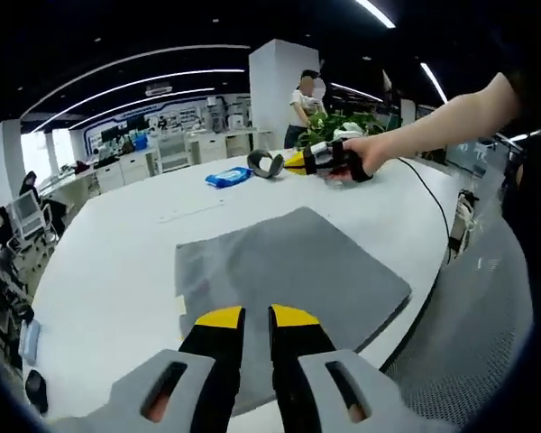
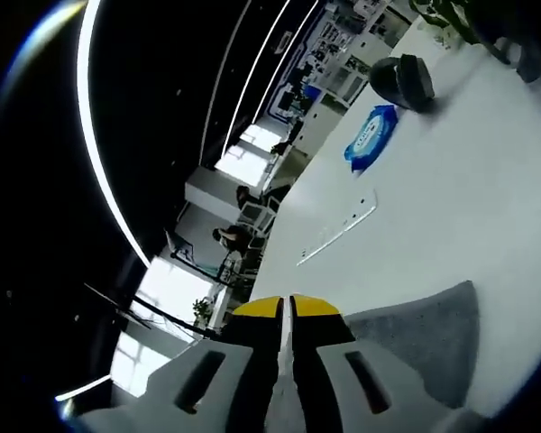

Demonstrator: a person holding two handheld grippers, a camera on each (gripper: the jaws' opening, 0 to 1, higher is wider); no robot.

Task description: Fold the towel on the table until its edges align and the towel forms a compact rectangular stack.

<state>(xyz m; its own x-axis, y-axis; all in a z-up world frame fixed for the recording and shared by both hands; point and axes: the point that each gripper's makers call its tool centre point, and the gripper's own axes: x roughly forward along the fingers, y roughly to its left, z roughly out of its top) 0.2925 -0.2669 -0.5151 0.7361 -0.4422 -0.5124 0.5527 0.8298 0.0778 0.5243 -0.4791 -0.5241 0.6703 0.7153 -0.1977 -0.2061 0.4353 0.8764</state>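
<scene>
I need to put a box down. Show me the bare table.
Free: the white table left of the towel, and the strip between the towel's far edge and the blue packet. Crowded: the far side, with the packet, a dark curved object, a plant and a hand.

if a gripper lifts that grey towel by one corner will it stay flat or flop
Probably flop: the grey towel lies thin and limp, flush on the white table. It looks light. It may slide when pushed, since the tabletop looks smooth.

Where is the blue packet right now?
Left gripper view: the blue packet lies on the white table beyond the gray towel, beside a dark curved object.
</scene>
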